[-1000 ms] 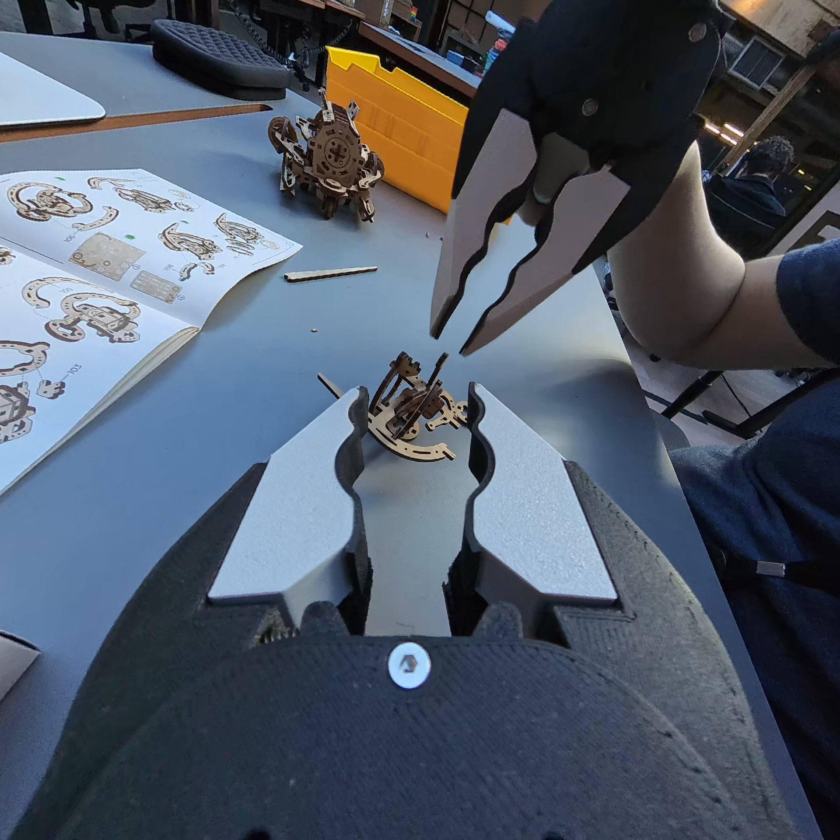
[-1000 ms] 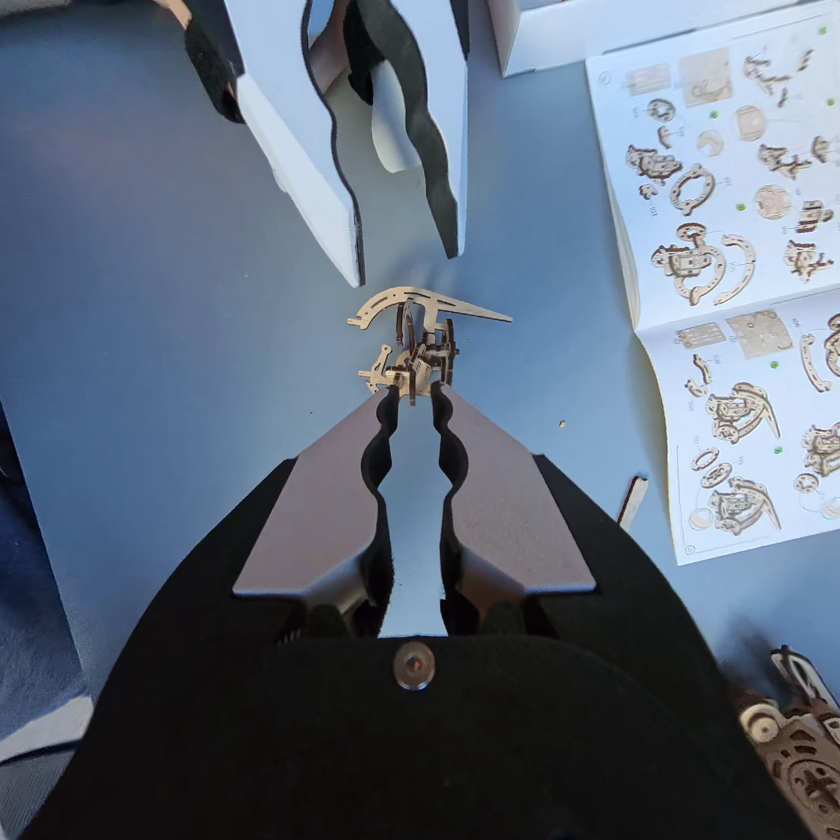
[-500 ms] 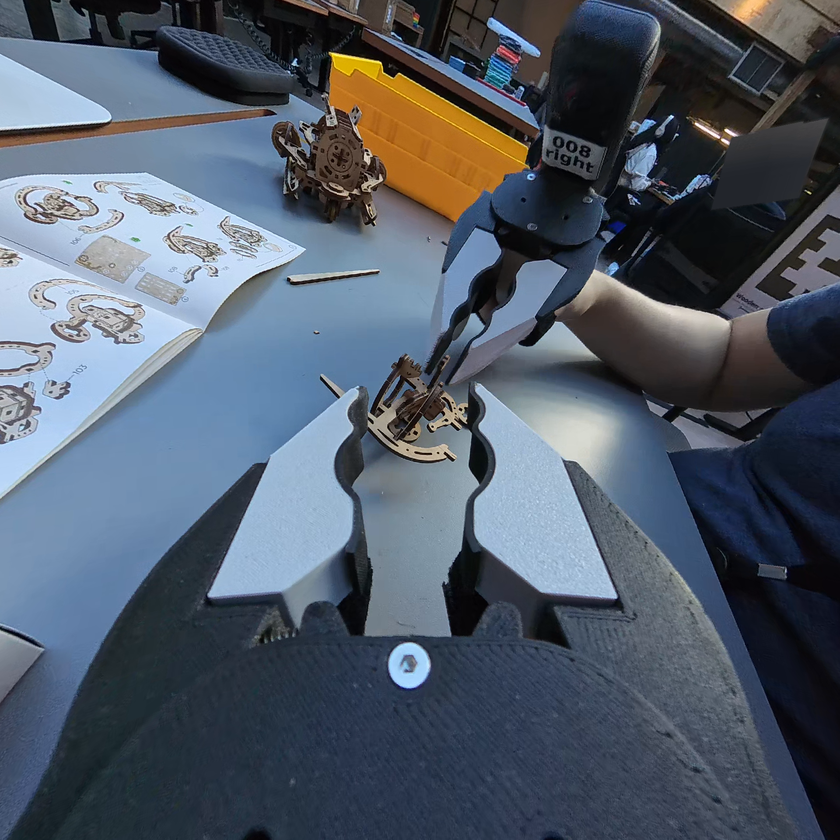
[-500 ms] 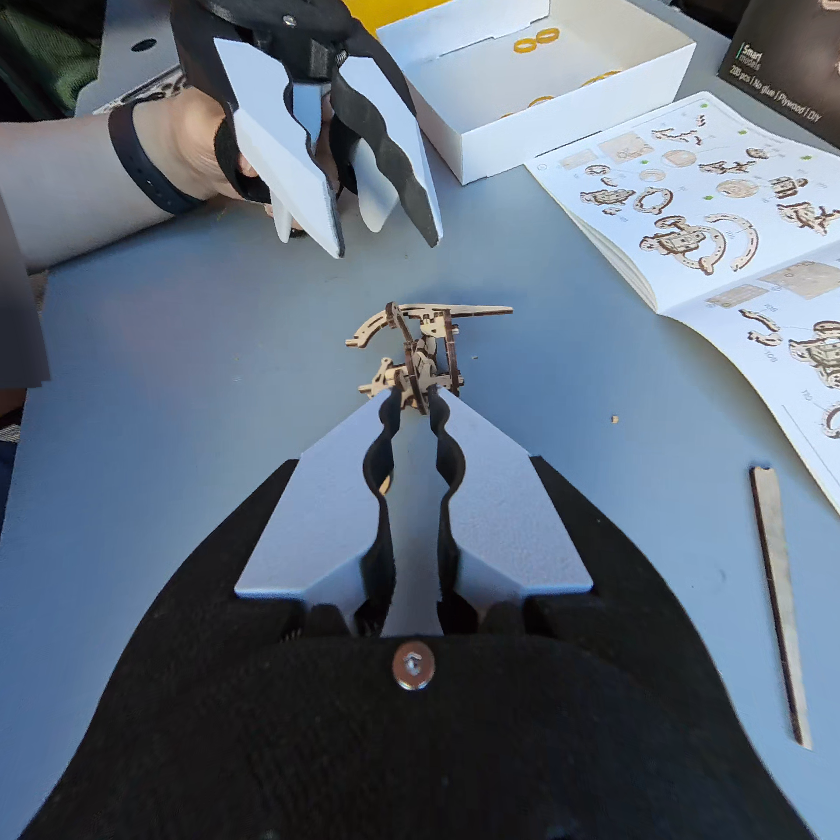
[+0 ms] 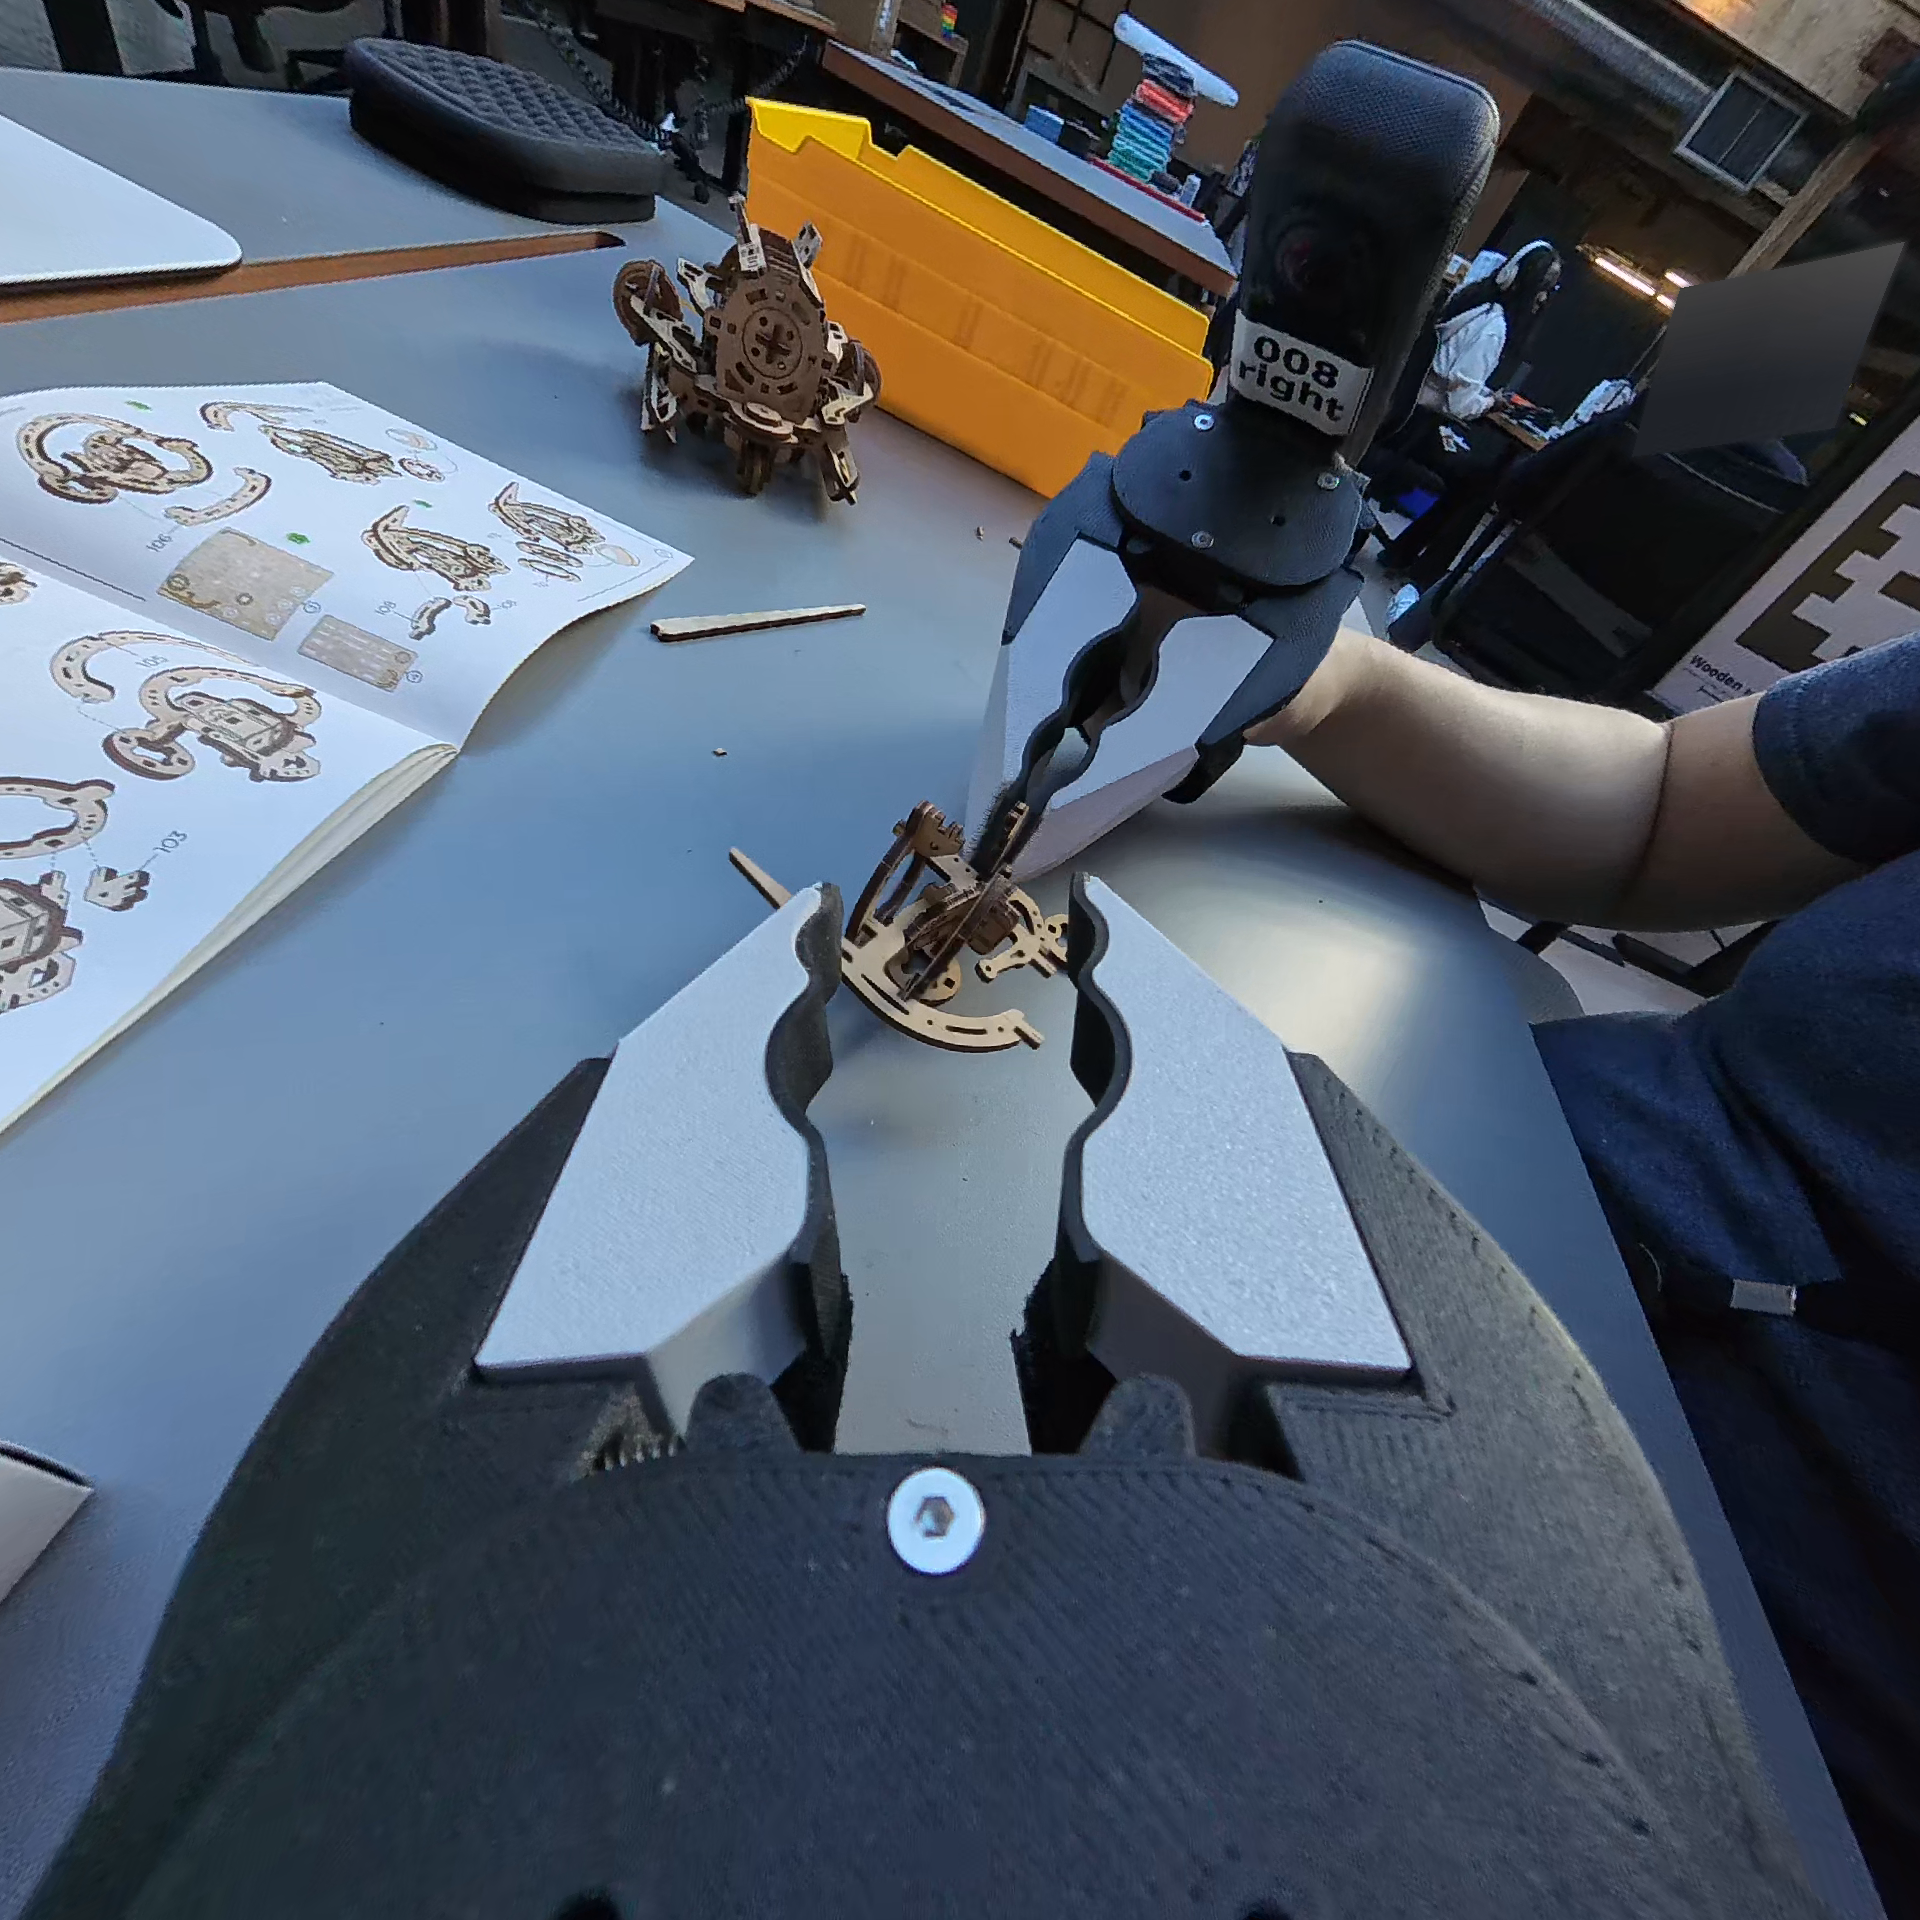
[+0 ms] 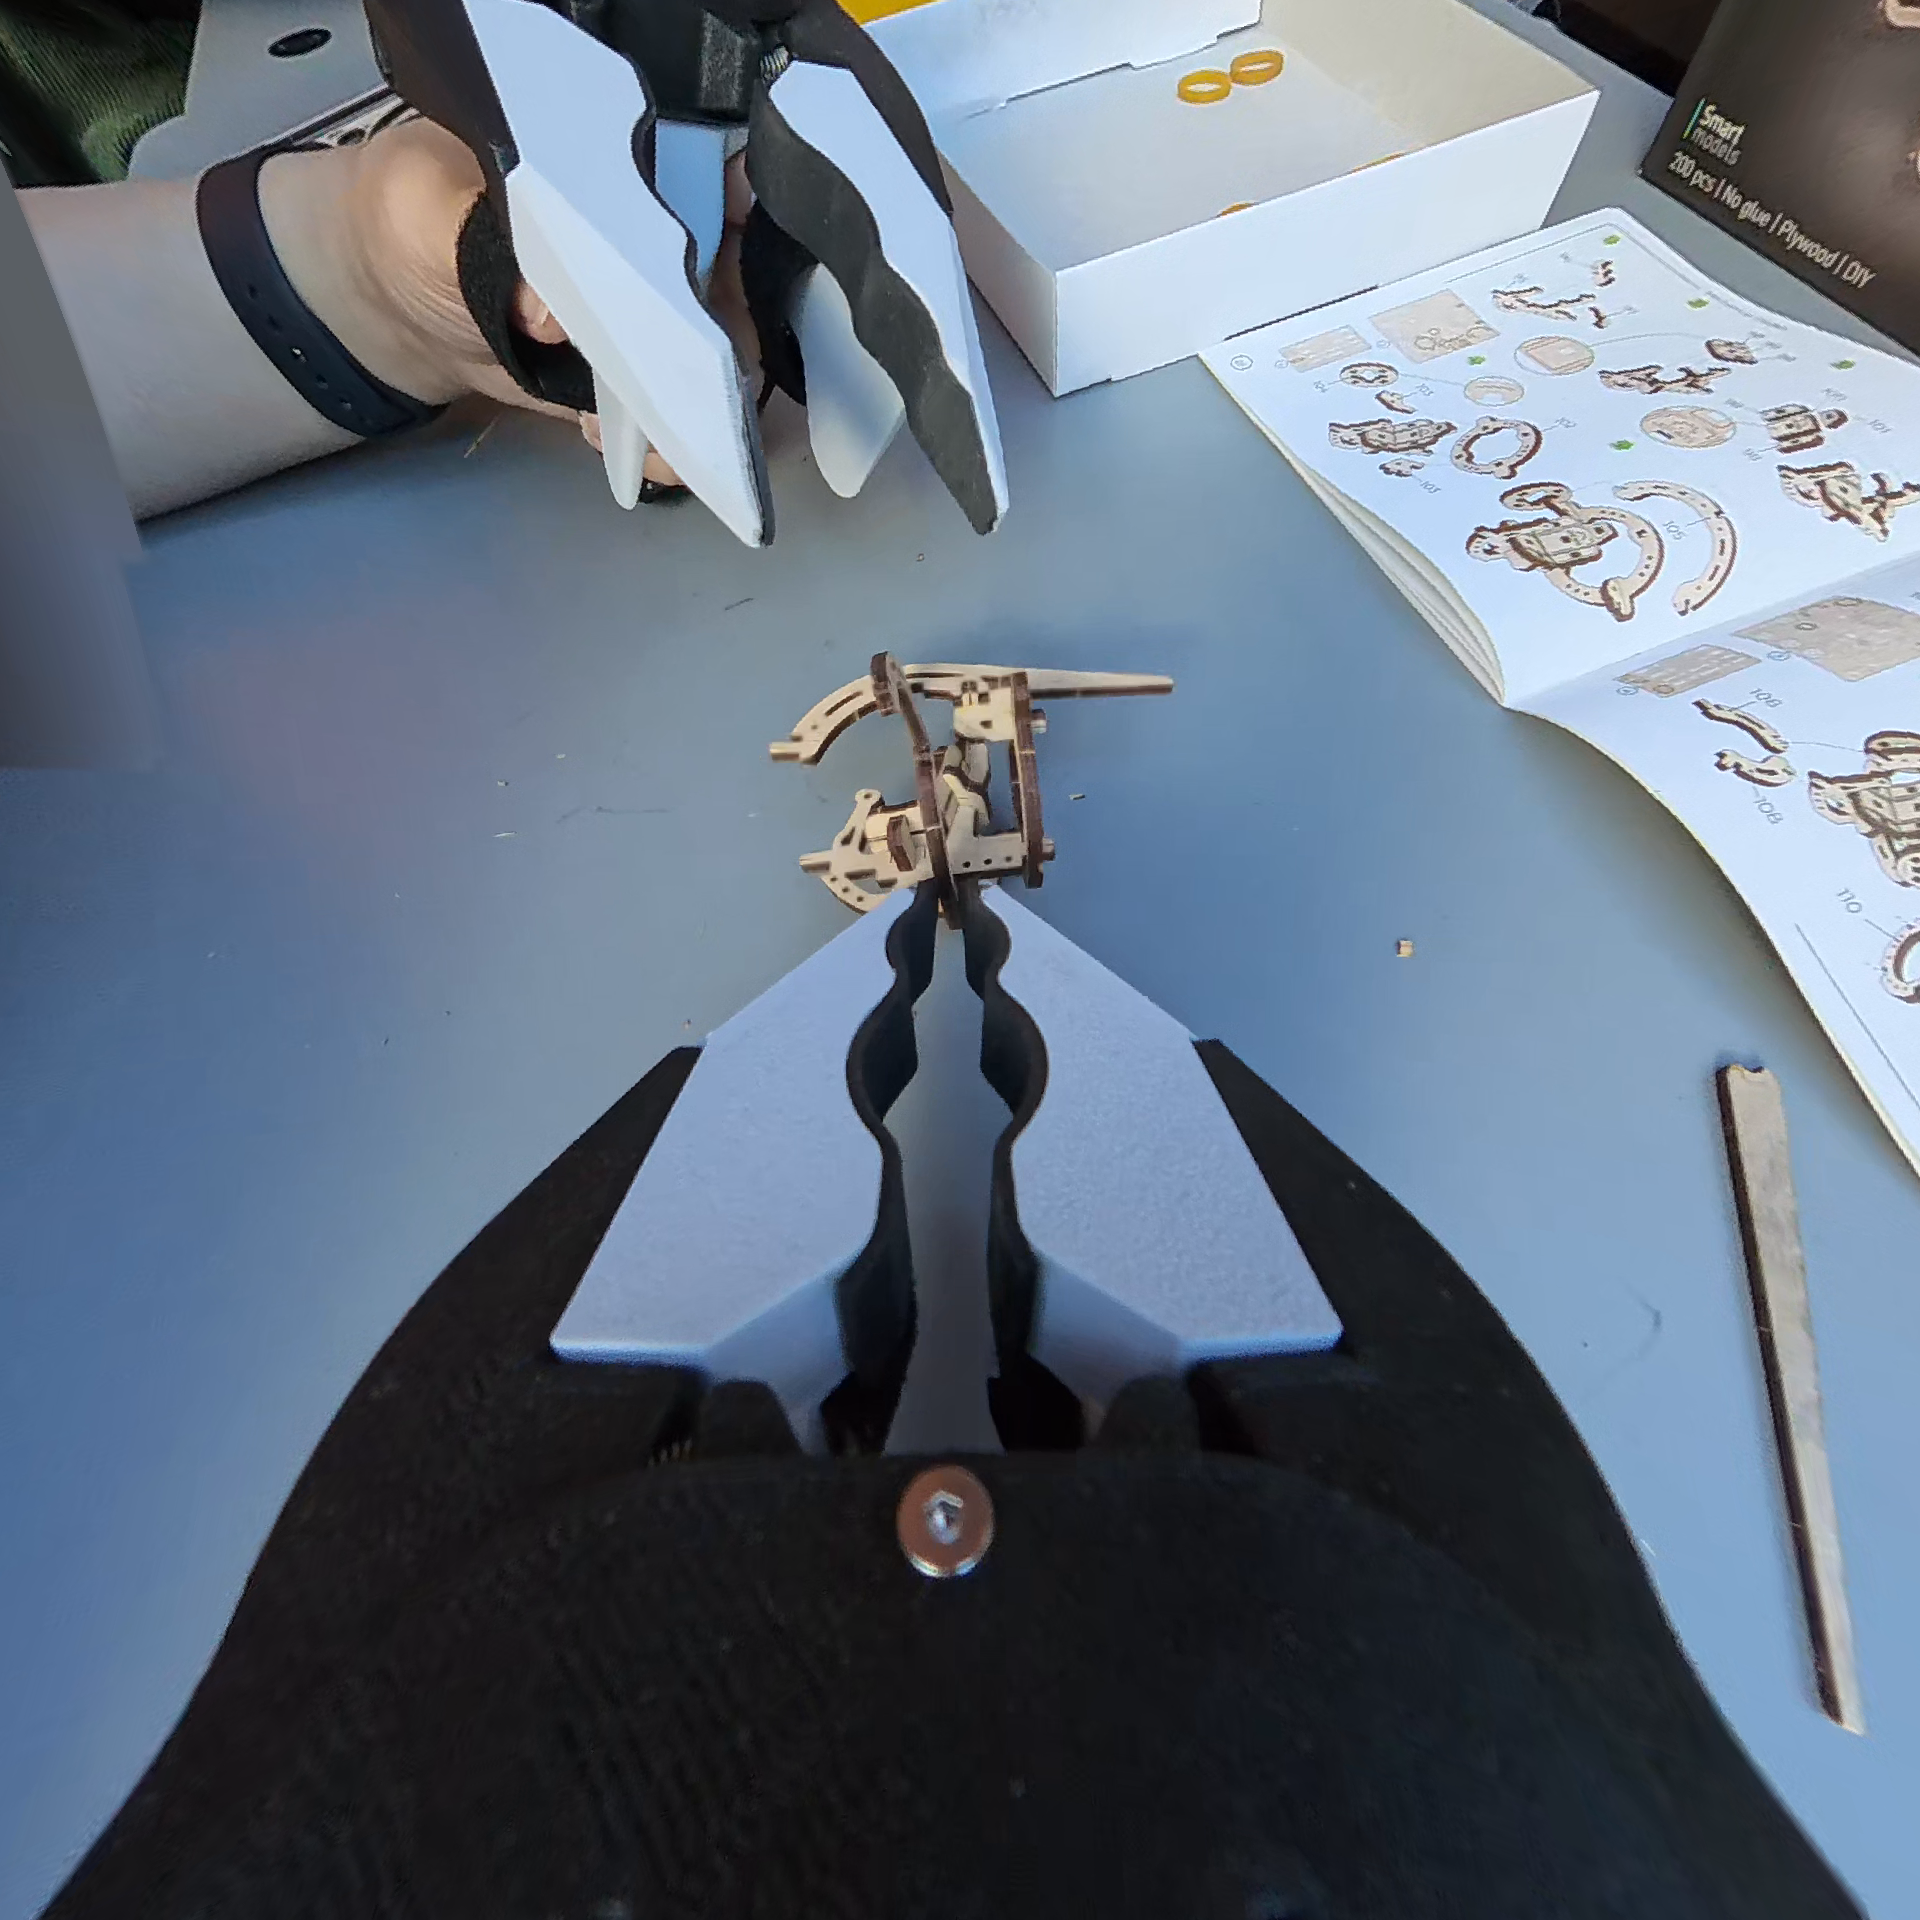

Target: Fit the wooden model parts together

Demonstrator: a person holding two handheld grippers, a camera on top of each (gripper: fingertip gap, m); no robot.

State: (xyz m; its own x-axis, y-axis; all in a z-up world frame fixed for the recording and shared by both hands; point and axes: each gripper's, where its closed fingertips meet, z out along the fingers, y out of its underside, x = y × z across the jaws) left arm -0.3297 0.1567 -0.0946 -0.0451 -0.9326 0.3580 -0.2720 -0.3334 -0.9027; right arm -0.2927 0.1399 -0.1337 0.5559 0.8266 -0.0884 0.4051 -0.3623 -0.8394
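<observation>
Behind the wide-spread left gripper, a white box holds yellow rings; the right gripper pinches the wooden model.

Grey table in a dim workshop, other desks behind.

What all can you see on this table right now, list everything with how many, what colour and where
small wooden subassembly: 1, light brown, centre of the grey table
finished wooden model: 1, dark brown, beside the yellow bin
yellow bin: 1, far edge
instruction booklet: 1, white, open
wooden strip: 1, pale, loose beside the booklet
white box: 1, open, yellow rings inside
dark box: 1, behind the booklet
right gripper: 1, black and grey, tips nearly closed on the subassembly's edge
left gripper: 1, open, facing the subassembly
</observation>
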